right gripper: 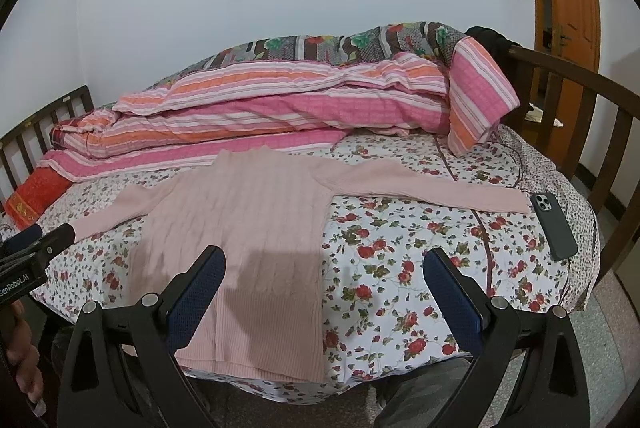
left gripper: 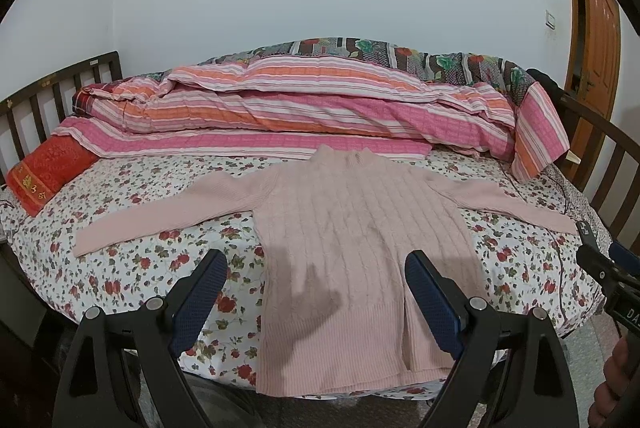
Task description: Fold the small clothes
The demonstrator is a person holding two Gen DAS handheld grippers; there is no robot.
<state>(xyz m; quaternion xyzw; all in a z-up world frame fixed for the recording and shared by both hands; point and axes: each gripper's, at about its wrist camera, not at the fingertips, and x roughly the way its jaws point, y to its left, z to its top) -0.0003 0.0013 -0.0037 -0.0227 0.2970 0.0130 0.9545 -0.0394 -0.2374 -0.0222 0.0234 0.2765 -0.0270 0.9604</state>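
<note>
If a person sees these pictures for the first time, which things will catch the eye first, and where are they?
First is the pink sweater, spread flat with both sleeves out on the flowered bed sheet. Behind it, along the wall, lies a pink and orange striped quilt. The left gripper and the right gripper both hang open over the near edge of the bed, and a dark phone lies by the right sleeve's end.

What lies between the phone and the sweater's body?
The sweater's sleeve and flowered bedsheet, seen in the right wrist view between phone and sweater.
</note>
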